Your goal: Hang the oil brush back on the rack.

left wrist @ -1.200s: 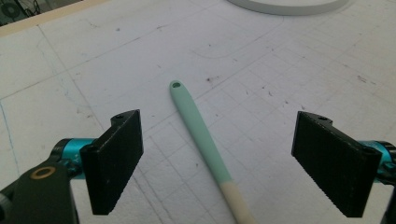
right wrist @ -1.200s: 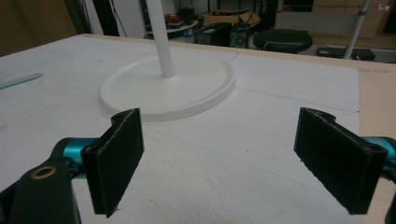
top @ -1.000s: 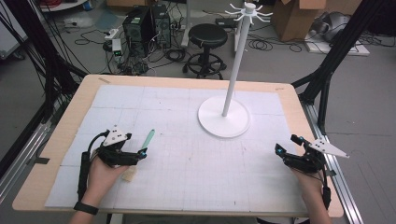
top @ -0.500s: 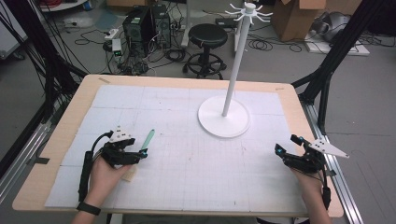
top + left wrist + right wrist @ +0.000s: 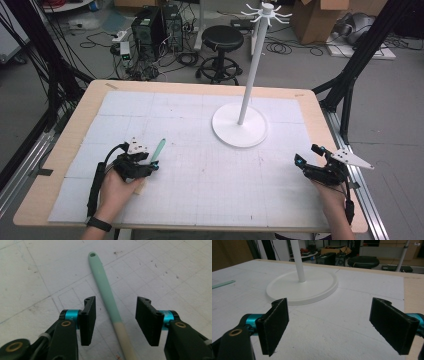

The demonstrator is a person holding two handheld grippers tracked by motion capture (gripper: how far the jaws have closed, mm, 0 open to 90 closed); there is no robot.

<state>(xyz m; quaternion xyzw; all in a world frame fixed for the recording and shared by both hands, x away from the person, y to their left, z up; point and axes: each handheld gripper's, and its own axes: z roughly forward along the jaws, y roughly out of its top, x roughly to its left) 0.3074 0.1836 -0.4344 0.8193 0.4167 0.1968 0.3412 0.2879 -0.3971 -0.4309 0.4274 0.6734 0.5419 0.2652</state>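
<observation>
A slim utensil (image 5: 158,149) with a mint-green handle and a beige lower part lies flat on the white grid mat (image 5: 200,170) at the left. The left gripper view shows this utensil (image 5: 106,290) running between the two jaws, its holed end pointing away. My left gripper (image 5: 153,164) is open and low over the mat, its jaws on either side of the utensil without touching it. My right gripper (image 5: 307,155) is open near the table's right edge, with nothing between its jaws. In its own view the right gripper (image 5: 329,305) faces the stand's round base (image 5: 312,287).
A tall white stand (image 5: 252,65) with hooked arms on top rises from a round base (image 5: 239,131) at the mat's back right. The wooden table rim (image 5: 310,100) borders the mat. A stool (image 5: 222,37), computer towers and boxes sit on the floor beyond.
My left gripper has crept a little forward and to the right, so its jaws now straddle the utensil. The right gripper and the stand have stayed put.
</observation>
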